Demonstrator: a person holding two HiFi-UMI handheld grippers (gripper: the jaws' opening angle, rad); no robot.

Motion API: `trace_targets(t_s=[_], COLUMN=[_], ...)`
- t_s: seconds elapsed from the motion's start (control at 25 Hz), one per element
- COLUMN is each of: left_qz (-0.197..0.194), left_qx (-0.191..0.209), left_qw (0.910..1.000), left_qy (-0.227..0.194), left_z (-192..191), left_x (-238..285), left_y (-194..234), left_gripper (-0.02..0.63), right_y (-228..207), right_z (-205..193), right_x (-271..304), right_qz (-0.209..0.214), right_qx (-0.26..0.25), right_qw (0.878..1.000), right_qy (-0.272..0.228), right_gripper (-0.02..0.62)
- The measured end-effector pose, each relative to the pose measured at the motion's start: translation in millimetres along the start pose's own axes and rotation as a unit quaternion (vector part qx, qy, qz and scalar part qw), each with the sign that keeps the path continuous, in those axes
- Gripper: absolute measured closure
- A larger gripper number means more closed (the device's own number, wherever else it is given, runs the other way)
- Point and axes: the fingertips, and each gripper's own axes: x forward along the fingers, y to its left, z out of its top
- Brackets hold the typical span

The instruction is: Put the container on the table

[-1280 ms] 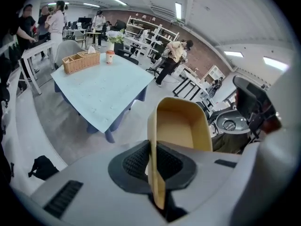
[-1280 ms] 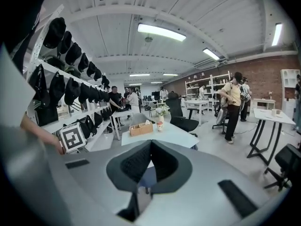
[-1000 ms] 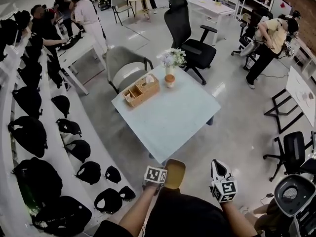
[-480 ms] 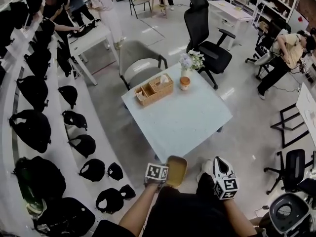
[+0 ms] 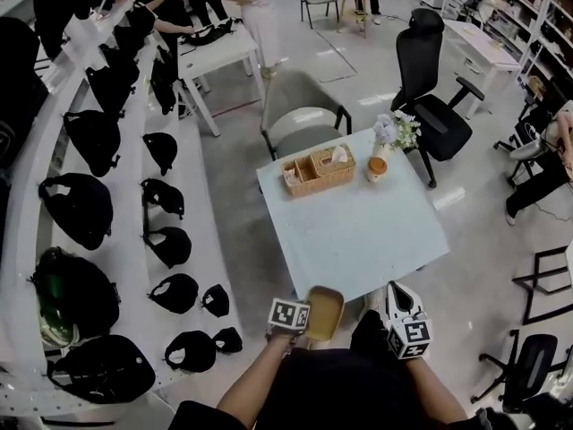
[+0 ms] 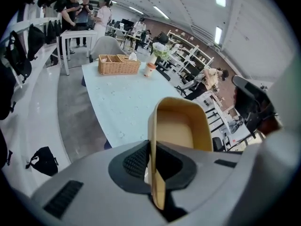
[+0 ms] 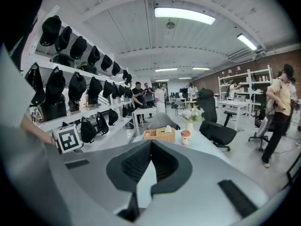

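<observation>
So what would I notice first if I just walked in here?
The tan container, pinched by its wall in the left gripper, by the pale blue table's near corner. Then rows of black bags on the white shelves at left, and a wicker basket beside flowers at the table's far end.

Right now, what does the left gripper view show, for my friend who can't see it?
The left gripper pinches one wall of a tan container, with a pale blue table just beyond. A wicker basket and a cup stand at its far end.
</observation>
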Motion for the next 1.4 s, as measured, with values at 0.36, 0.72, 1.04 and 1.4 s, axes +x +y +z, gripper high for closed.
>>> trace_targets(t_s=[0.36,0.72,1.04,1.4], left_qz=[0.05,0.056,0.082,0.106], left_qx=[-0.095,-0.231,-0.325,-0.351], left_qw=[0.9942,0.9698,0.9374,0.9261], left_qy=[-0.01,-0.052,-0.095,-0.089], left_z=[63,109,138,157], left_x=[36,66,84,108], left_y=[-10,-31,-22,22], left_gripper=[0.586,0.586,0.586,0.586], right_y=[-84,-144,-166,-153], right_z=[36,41,39,31], right_x=[76,121,149,191], right_qz=[0.076,0.138,0.187,0.221], right_qx=[-0.009,-0.007,-0.069,-0.078], right_qw=[0.997,0.99,0.979,0.97], right_qy=[0.01,0.034,0.048,0.071], right_gripper=[0.597,0.597,0.597,0.597])
